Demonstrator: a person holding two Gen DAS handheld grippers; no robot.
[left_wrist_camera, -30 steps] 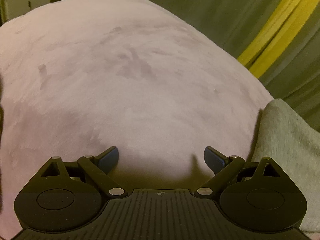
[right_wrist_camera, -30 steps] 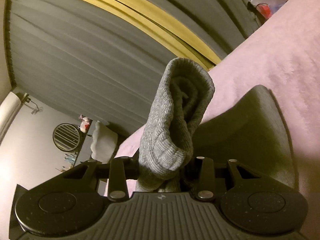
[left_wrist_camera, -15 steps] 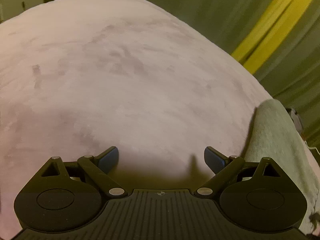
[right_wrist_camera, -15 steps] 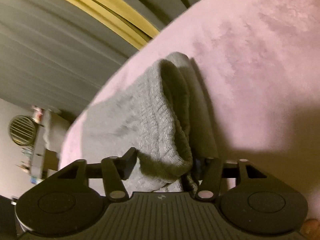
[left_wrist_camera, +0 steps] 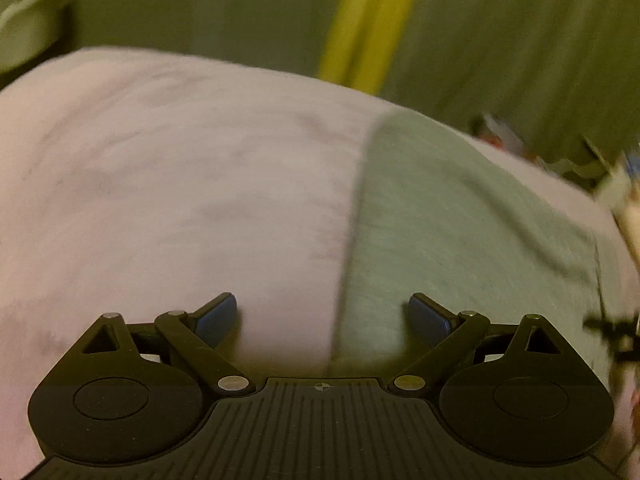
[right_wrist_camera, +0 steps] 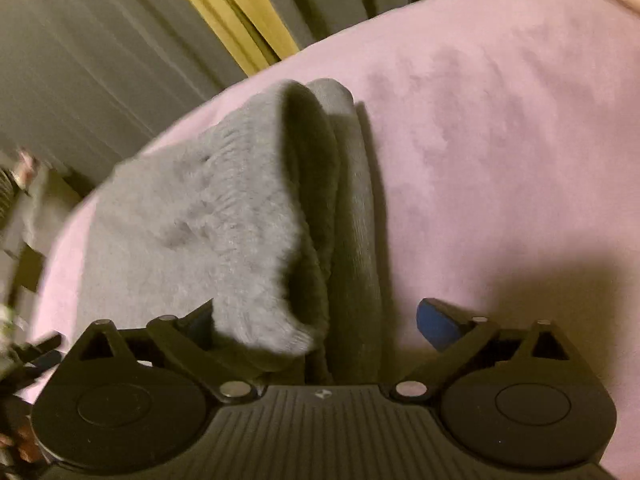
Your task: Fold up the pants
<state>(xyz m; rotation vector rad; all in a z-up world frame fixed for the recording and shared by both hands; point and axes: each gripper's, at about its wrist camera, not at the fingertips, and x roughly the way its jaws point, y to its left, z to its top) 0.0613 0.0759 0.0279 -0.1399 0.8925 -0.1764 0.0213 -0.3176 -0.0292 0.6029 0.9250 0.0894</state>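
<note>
Two grippers: right gripper (right_wrist_camera: 320, 320), jaws just opened wide, grey pants (right_wrist_camera: 224, 216) loose between them; left gripper (left_wrist_camera: 322, 316) wide, empty, over pink blanket (left_wrist_camera: 160, 184).

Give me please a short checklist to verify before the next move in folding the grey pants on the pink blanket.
1. Right gripper released: ok. Its fingers have just been opening and stand wide; the folded edge lies between them, unpressed.
2. Grey pants resting on the pink blanket: ok.
3. Fold neat and aligned: cannot tell; one layer stands up loosely at the fold.
4. Left gripper free: ok, open, nothing held.
5. Left gripper above the pants' edge: ok; the edge runs between its fingers.
6. Whole garment visible: not ok; both views show only part.
</note>
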